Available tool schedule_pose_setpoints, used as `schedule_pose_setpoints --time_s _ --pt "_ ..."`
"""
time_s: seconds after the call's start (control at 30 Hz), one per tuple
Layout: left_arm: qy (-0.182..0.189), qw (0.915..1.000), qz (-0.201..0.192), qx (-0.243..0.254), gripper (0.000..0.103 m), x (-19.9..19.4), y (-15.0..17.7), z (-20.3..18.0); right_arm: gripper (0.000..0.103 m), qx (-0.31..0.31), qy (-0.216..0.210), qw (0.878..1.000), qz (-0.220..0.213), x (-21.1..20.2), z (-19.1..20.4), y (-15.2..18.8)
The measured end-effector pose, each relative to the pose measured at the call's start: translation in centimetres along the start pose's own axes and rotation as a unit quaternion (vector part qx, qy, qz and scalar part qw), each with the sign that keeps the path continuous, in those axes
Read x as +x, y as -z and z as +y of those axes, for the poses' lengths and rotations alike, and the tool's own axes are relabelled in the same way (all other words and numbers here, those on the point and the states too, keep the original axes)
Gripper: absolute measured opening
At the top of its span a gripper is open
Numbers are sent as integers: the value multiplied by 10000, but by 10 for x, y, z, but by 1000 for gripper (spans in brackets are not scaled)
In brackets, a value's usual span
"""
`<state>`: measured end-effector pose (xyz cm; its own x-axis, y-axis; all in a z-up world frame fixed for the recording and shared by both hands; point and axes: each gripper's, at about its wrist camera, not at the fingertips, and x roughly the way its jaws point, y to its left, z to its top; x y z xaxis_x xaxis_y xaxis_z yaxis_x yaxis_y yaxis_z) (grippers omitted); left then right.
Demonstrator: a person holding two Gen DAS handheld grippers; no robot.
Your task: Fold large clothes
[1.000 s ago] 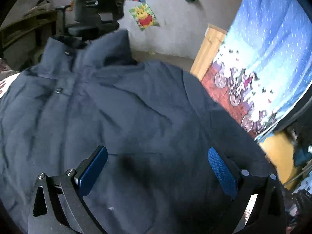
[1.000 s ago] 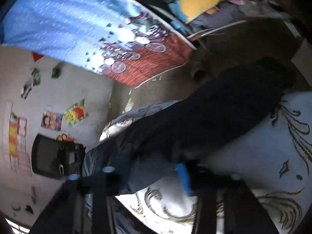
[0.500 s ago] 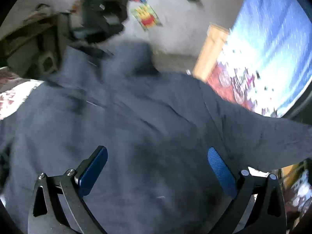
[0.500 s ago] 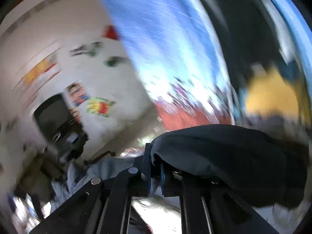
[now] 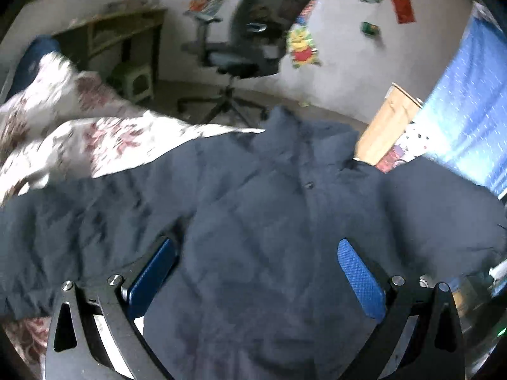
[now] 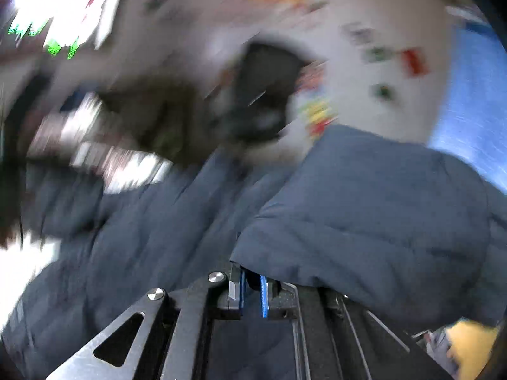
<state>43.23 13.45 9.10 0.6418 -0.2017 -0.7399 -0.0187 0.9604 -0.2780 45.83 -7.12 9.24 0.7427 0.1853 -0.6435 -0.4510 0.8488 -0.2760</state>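
A large dark navy padded jacket [image 5: 269, 221] lies front-up on a floral bedspread [image 5: 95, 139], collar toward the far wall, one sleeve stretched to the left. My left gripper [image 5: 256, 269] hovers over the jacket's chest, open, with nothing between its blue pads [image 5: 358, 275]. In the blurred right wrist view, my right gripper [image 6: 253, 288] is shut on the end of the jacket's other sleeve [image 6: 364, 221], which is lifted and doubled over the jacket's body [image 6: 142, 237].
A black office chair [image 5: 250, 47] stands by the far wall beyond the bed. A wooden desk [image 5: 120, 31] and a small green stool [image 5: 136, 79] stand at the left. A blue patterned curtain [image 5: 469, 110] and a wooden board [image 5: 389, 123] are at the right.
My right gripper closed on the sleeve, rolled over and carried it up across the jacket. My left gripper drew back and rose, bringing the whole jacket and bedspread into view.
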Motion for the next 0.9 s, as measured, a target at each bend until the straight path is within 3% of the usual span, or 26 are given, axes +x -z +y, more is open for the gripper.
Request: schedule_pose_setpoints --time_s 0.1,0.13,0.2,0.27,0.3,0.4,0.5,0.57,0.6,0.7,0.83,0.87,0.9 --pt "29 9994 114 -328 101 -4 10 28 11 -747 -170 9938 811 39 45 28" --pt "93 9988 168 -440 101 -4 15 36 17 -847 -245 9916 943 45 49 40" --pt "211 9976 248 -609 101 -5 24 49 33 -950 -398 9881 1139 48 63 58" --pt "439 9955 297 -787 101 -3 31 59 63 -952 -492 9882 1093 43 69 74" --pt "549 9942 326 -865 101 -2 36 62 69 -956 -532 9885 1044 39 68 80" --pt "987 9879 374 -1141 101 3 46 68 72 -936 -606 9891 964 28 63 93" --pt "1801 9697 447 -1588 101 11 58 73 72 -646 -672 9909 972 20 49 107" --pt "1967 9630 395 -1800 101 15 66 79 72 -436 -703 9914 1016 18 36 110" --pt "1965 9616 425 -1868 101 19 69 81 72 -314 -705 9914 1056 18 29 113" --pt "1394 9695 632 -1914 101 29 74 86 72 -19 -649 9918 1098 12 11 127" --pt "956 9819 697 -1478 100 32 69 74 72 444 -594 9911 1104 9 -8 132" --pt "882 9841 709 -1372 98 33 67 69 72 595 -572 9903 1116 11 -13 131" --pt "796 9865 726 -1236 85 35 65 63 72 699 -547 9897 1121 11 -16 131"
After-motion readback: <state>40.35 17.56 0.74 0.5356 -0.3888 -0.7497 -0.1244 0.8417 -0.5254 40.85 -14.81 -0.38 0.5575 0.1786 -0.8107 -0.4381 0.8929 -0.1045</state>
